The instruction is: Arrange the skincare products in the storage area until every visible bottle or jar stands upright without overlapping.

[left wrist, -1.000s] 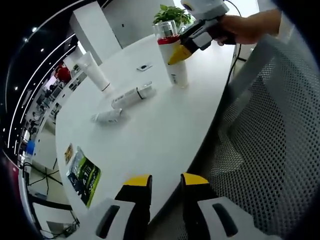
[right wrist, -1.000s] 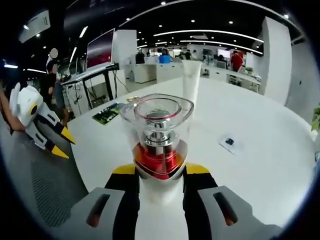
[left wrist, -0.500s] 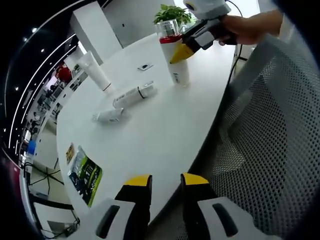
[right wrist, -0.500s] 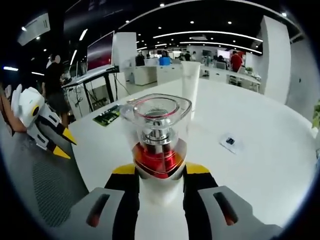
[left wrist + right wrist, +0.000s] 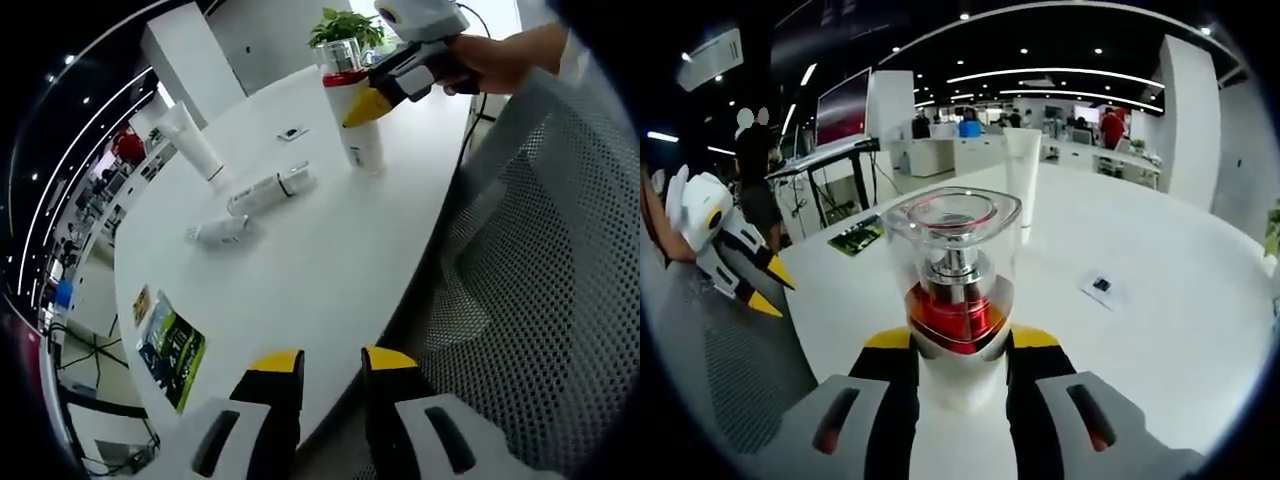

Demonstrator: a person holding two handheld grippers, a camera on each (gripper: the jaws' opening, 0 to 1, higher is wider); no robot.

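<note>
Rt hand-held gripper (image 5: 960, 350) grips 1 bottle (image 5: 958, 290); 2 tubes (image 5: 245, 208) flat.

Round white worktop (image 5: 330, 250) carrying an upright pump bottle (image 5: 352, 120), an upright tube (image 5: 193, 143), two tubes lying flat (image 5: 268, 190) (image 5: 218, 231), a green leaflet (image 5: 170, 349) near the edge, a small card (image 5: 290, 133).

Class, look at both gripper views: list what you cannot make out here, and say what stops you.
- Pump bottle label, right gripper view: right gripper covers the body.
- Print on the two lying tubes, left gripper view: too small.
- Small dark item on the table: too small to identify.
- Green card text: distorted near the view's edge.
</note>
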